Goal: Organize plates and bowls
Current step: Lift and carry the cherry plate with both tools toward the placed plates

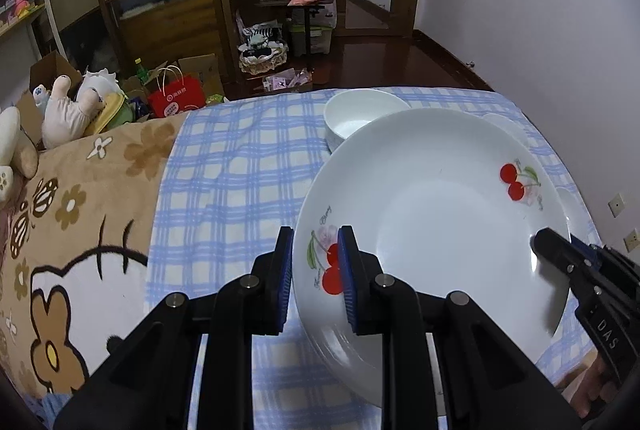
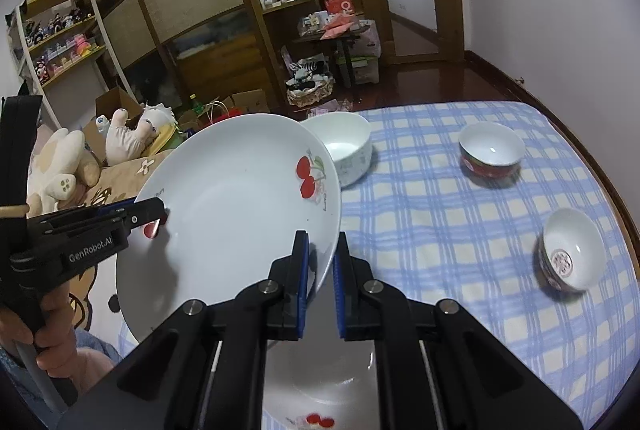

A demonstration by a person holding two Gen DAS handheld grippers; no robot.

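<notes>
Above the checked cloth point(image 2: 460, 230) you have the cherry plate point(image 1: 432, 209) in the air, tilted, one rim pinched by the left gripper point(image 1: 316, 270) and the opposite rim by the right gripper point(image 2: 320, 270). Both pairs of tongs are pressed onto the rim, not spread. A second plate point(image 2: 320, 402) seems to lie right below your right hand, so that looks like the stack to build. Level the plate before you lower it; as it stands, its far edge leans toward the white bowl point(image 2: 348, 145) and could clip it. Keep both hands moving together so neither rim slips from its pads. Set it down centred, then let go one side at a time. The red bowl point(image 2: 491, 149) and the small bowl point(image 2: 570, 250) sit well apart to the right, out of your way.
</notes>
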